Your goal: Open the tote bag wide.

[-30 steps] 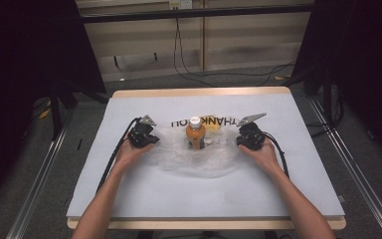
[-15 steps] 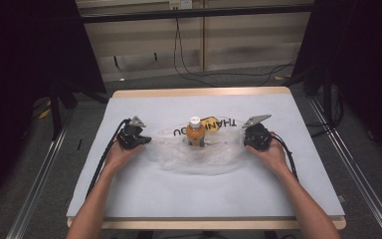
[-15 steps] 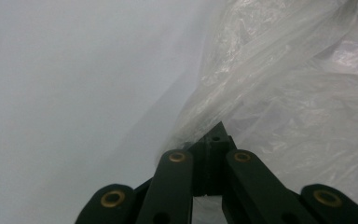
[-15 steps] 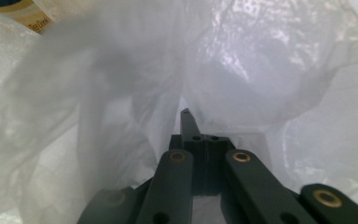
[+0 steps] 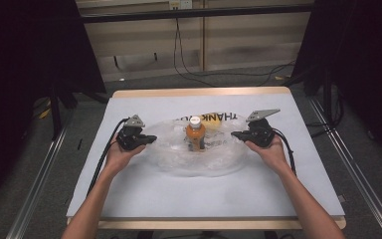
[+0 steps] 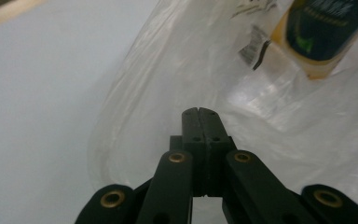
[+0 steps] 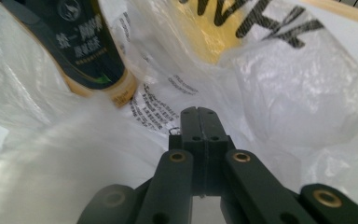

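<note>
Forearms are coming in from six o'clock; I am gripping the plastic bag point(image 5: 194, 154) with both tools, left tool point(image 5: 146, 140) clamped on its nine o'clock rim, right tool point(image 5: 238, 134) on its three o'clock rim. Mid-desk point(image 5: 144, 194), the orange bottle point(image 5: 195, 135) is standing inside. Next, I judge, comes lifting evenly, keeping the bottle upright.

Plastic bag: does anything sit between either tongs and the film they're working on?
Nothing visible does. The left tongs and the right tongs sit shut at opposite edges of the plastic bag, apparently pinching its film. The bottle stands upright in the bag between them, apart from both.
</note>
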